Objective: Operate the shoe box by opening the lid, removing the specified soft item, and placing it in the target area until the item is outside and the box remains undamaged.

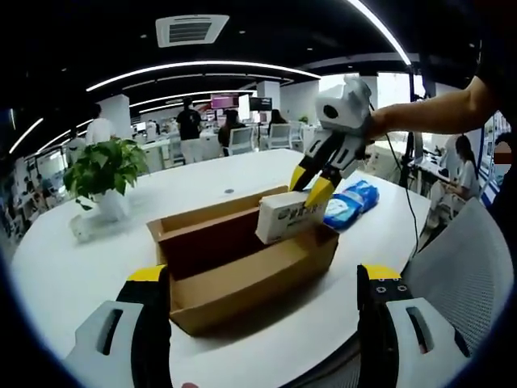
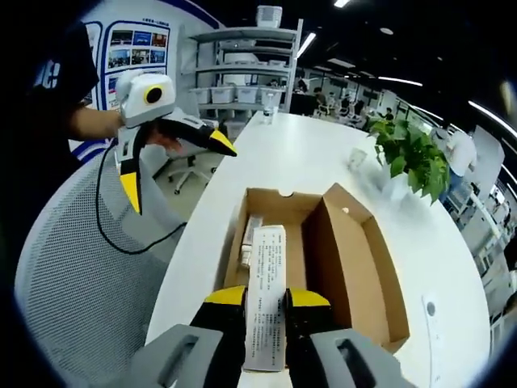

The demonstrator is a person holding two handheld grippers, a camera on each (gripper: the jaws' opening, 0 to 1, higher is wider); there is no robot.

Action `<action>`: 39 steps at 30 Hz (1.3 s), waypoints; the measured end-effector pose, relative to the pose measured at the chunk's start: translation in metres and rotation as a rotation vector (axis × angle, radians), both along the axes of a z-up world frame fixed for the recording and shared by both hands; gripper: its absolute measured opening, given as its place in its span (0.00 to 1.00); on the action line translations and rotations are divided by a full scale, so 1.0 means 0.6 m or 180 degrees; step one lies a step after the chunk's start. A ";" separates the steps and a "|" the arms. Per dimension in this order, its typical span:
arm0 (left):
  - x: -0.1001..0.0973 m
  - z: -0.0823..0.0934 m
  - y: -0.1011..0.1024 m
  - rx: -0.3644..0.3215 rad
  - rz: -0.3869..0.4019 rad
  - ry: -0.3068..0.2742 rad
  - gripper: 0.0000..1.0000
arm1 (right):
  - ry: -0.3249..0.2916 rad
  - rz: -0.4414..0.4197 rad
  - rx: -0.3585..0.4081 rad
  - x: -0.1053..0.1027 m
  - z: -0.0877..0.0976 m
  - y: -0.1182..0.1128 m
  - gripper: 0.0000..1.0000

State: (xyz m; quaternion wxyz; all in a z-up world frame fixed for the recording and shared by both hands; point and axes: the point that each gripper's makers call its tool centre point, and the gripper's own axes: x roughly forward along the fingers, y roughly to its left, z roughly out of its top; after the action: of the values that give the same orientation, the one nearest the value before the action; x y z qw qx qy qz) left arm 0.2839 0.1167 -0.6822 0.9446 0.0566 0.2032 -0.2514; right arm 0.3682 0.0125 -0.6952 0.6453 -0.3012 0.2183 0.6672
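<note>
The brown cardboard shoe box point(image 1: 242, 279) lies open on the white table, its lid point(image 2: 359, 267) folded back. My right gripper point(image 2: 268, 297) is shut on a white soft pack with printed text point(image 2: 266, 299), holding it over the box's end. In the left gripper view that right gripper point(image 1: 311, 184) comes in from the upper right, pinching the same white pack point(image 1: 287, 217) just above the box rim. My left gripper point(image 1: 264, 273) is open wide in front of the box, nothing between its jaws; in the right gripper view the left gripper point(image 2: 176, 167) hovers off the table's edge.
A blue packet point(image 1: 353, 202) lies on the table point(image 1: 81, 267) beyond the box. A potted plant point(image 1: 105, 170) stands at the table's far side. Another pale item point(image 2: 252, 234) rests inside the box. A grey mesh chair point(image 2: 73, 275) sits by the table edge. People stand in the office behind.
</note>
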 end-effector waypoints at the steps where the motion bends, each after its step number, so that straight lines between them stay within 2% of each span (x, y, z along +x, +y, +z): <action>1: -0.001 0.000 -0.001 0.0002 -0.0009 0.0005 1.00 | -0.0007 0.0007 -0.0001 0.000 0.002 -0.002 0.13; 7: -0.005 -0.004 -0.009 0.0023 -0.0081 0.0044 1.00 | -0.0055 0.0002 0.0016 0.007 0.027 -0.024 0.13; 18: -0.011 -0.010 -0.020 0.0055 -0.0172 0.0108 1.00 | -0.0224 -0.0115 0.0013 0.033 0.063 -0.096 0.13; 32: -0.010 -0.012 -0.016 0.0088 -0.0145 0.0107 1.00 | -0.0358 -0.0196 -0.0109 0.052 0.073 -0.168 0.13; 39: -0.010 -0.013 -0.016 0.0095 -0.0136 0.0111 1.00 | -0.0437 -0.0260 -0.0193 0.070 0.077 -0.217 0.13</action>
State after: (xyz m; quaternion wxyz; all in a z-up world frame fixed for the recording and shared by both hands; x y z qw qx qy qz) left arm 0.2779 0.1070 -0.6897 0.9344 0.0706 0.2221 -0.2694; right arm 0.4102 -0.1177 -0.6490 0.6761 -0.3564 0.2058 0.6112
